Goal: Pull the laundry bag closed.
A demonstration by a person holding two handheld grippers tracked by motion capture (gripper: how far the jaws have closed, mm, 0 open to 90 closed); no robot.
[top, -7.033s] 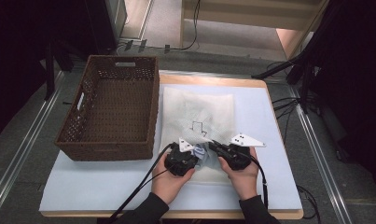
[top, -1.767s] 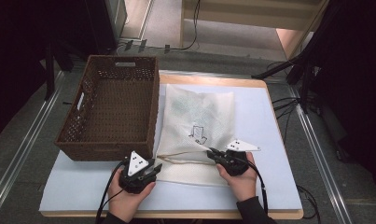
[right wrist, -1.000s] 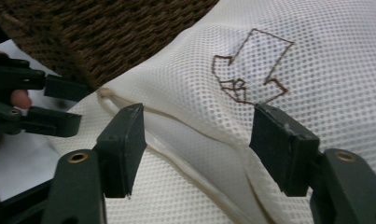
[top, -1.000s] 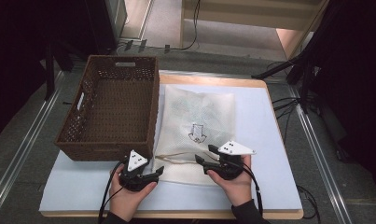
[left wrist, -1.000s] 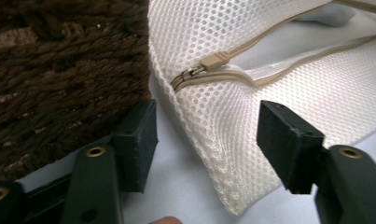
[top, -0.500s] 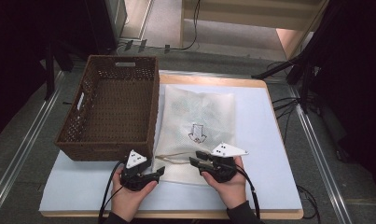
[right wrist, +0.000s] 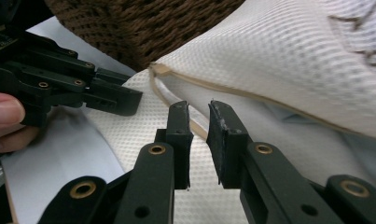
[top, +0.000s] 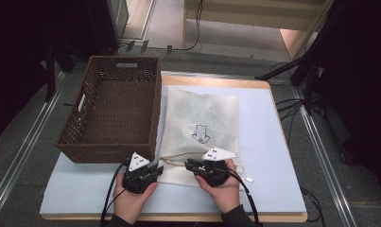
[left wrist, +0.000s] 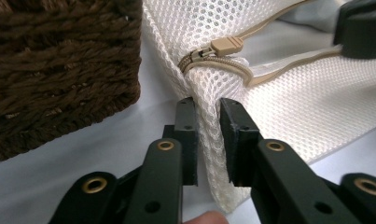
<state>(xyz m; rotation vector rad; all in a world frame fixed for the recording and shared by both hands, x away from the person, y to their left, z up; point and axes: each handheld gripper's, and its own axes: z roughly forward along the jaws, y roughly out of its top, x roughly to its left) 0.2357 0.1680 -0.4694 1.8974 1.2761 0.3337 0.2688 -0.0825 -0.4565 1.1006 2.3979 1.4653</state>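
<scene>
A white mesh bag (top: pixel 200 113) with an arrow print lies flat on the table, its tan zipper edge nearest me. My left gripper (top: pixel 158 169) sits at the bag's near left corner. Its jaws have just been closing and now pinch a fold of mesh (left wrist: pixel 206 105) just below the zipper pull (left wrist: pixel 226 45). My right gripper (top: pixel 188 164) points left along the same edge. Its jaws have also just been closing, and the tan zipper tape runs between the pads (right wrist: pixel 198 107), which stand narrow on it. The left gripper (right wrist: pixel 73 88) lies close ahead of the right one.
A brown wicker basket (top: pixel 112 109) stands empty at the left, its near corner right beside the left gripper. A pale cloth (top: pixel 268 156) covers the wooden table. A small white scrap (top: pixel 249 179) lies right of my right hand.
The right gripper has slid left along the bag's near edge toward the left gripper. Both pairs of jaws have narrowed onto the bag. The left hand has stayed put.
</scene>
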